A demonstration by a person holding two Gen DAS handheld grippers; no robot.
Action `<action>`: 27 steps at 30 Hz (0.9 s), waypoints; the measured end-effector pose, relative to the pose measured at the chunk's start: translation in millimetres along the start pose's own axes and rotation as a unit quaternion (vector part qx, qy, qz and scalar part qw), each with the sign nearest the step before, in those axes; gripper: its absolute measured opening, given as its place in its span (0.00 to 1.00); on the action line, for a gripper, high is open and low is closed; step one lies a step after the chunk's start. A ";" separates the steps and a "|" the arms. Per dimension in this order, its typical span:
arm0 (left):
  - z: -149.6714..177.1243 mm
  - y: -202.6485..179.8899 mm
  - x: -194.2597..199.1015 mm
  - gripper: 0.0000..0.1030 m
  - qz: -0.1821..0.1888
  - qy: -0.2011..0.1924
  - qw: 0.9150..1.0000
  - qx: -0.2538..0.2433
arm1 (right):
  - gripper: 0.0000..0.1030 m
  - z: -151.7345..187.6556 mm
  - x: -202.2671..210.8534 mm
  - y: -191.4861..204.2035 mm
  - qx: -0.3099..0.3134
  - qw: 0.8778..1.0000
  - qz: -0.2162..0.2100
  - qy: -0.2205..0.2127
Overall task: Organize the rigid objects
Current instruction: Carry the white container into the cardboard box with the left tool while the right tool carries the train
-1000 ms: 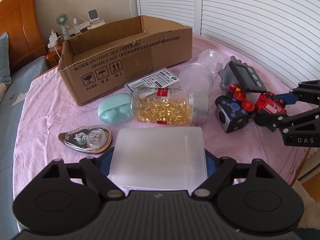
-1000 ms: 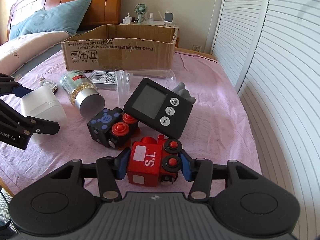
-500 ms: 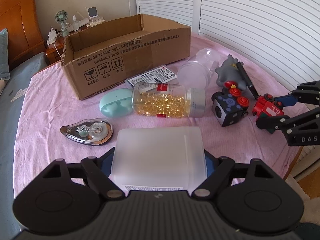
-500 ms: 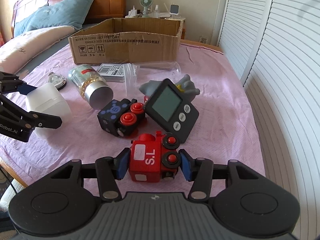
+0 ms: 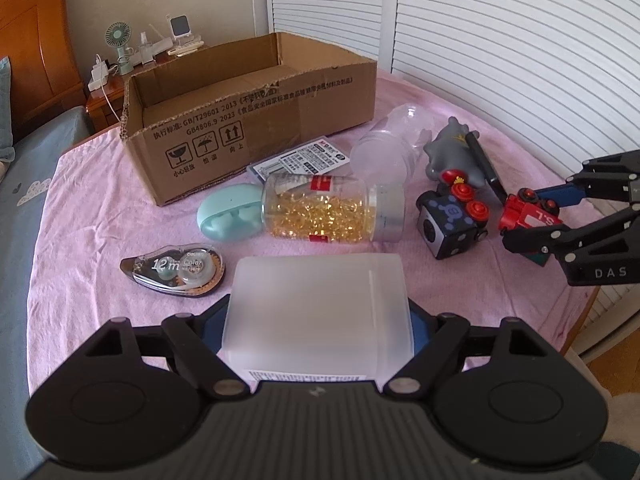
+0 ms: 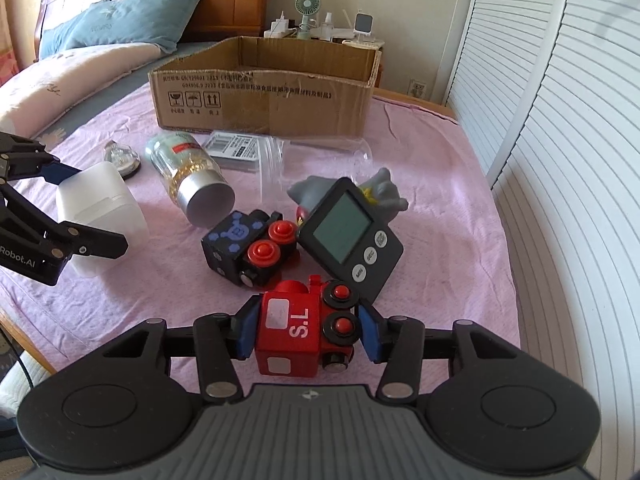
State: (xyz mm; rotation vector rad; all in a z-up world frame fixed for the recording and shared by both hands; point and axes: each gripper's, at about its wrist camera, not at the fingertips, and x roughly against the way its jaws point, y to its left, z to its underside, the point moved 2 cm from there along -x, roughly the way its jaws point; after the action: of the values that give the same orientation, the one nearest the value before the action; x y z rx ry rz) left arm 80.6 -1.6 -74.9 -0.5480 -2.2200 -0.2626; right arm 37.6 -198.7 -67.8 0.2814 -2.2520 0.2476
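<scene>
My left gripper (image 5: pixel 316 320) is shut on a frosted white plastic box (image 5: pixel 318 312), held above the pink cloth; it also shows in the right wrist view (image 6: pixel 100 216). My right gripper (image 6: pixel 306 332) is shut on a red toy train engine (image 6: pixel 306 328) marked "S.L", lifted clear of the cloth; the engine shows in the left wrist view (image 5: pixel 528 216). An open cardboard box (image 5: pixel 248 116) stands at the back. Between lie a jar of yellow capsules (image 5: pixel 324 212), a black toy wagon (image 6: pixel 248 248), a black timer (image 6: pixel 348 236) and a grey toy (image 5: pixel 452 156).
A mint case (image 5: pixel 232 216), a correction tape (image 5: pixel 176 268), a clear jar (image 5: pixel 392 144) and a flat labelled pack (image 5: pixel 298 160) lie on the cloth. The table edge runs near the right gripper. Louvred doors (image 6: pixel 560 120) stand at the right, a bed (image 6: pixel 80 60) at the left.
Both grippers have risen and drawn back with their loads. The red engine has come away from the black wagon and the timer.
</scene>
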 end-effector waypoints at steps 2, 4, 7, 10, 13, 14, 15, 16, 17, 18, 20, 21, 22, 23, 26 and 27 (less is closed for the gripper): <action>-3.3 1.5 4.8 0.80 0.000 -0.002 1.000 0.000 | 0.53 -2.2 3.2 -1.3 -0.001 1.000 0.001 -0.003; -7.2 3.4 9.8 0.80 0.001 -0.004 1.000 -0.001 | 0.53 -5.8 8.0 -2.5 -0.001 1.000 -0.002 -0.006; -15.3 7.9 17.0 0.80 0.006 -0.003 1.000 0.002 | 0.53 -14.8 16.5 -5.7 -0.001 1.000 -0.012 -0.012; -29.8 14.6 24.9 0.80 0.010 -0.009 1.000 0.003 | 0.53 -28.8 24.3 -9.0 0.001 0.999 -0.025 -0.023; -50.6 22.8 29.5 0.80 0.007 -0.019 1.000 0.003 | 0.53 -47.4 28.1 -11.6 0.005 0.999 -0.034 -0.034; -58.4 26.7 30.1 0.80 0.006 -0.024 1.000 0.003 | 0.53 -54.6 29.0 -12.1 0.008 0.998 -0.036 -0.040; -66.5 30.0 30.4 0.80 0.004 -0.028 1.000 0.003 | 0.53 -62.3 29.6 -12.2 0.012 0.998 -0.039 -0.047; -75.5 33.3 29.5 0.80 -0.001 -0.033 0.999 0.001 | 0.53 -70.3 30.2 -12.2 0.016 0.998 -0.042 -0.054; -84.7 37.5 27.9 0.80 -0.006 -0.037 0.999 -0.001 | 0.53 -78.4 30.3 -12.0 0.020 0.997 -0.043 -0.061; -94.0 41.5 25.3 0.80 -0.011 -0.040 0.999 -0.002 | 0.53 -86.9 29.7 -12.0 0.025 0.996 -0.045 -0.069; -113.0 50.8 17.1 0.80 -0.019 -0.042 0.999 0.000 | 0.53 -104.4 25.9 -12.5 0.031 0.995 -0.049 -0.080; -122.7 56.5 11.6 0.80 -0.022 -0.041 0.999 0.003 | 0.53 -113.0 23.5 -12.7 0.033 0.995 -0.051 -0.085; -132.0 61.9 6.0 0.80 -0.023 -0.040 0.999 0.007 | 0.53 -121.2 20.1 -12.9 0.036 0.994 -0.054 -0.088; -141.8 68.1 -0.8 0.80 -0.026 -0.040 0.999 0.012 | 0.53 -129.4 16.1 -13.4 0.037 0.994 -0.056 -0.091; -166.2 82.8 -22.4 0.80 -0.045 -0.036 0.998 0.015 | 0.53 -149.4 5.3 -13.3 0.046 0.993 -0.058 -0.094; -174.0 87.4 -30.0 0.80 -0.049 -0.034 0.998 0.015 | 0.53 -155.0 0.8 -13.7 0.048 0.993 -0.059 -0.094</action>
State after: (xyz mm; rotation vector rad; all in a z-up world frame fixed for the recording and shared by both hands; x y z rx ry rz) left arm 255.8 3.9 15.1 -0.4389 -2.3168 -0.2639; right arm 153.2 -170.1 32.3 0.5054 -2.4029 0.2775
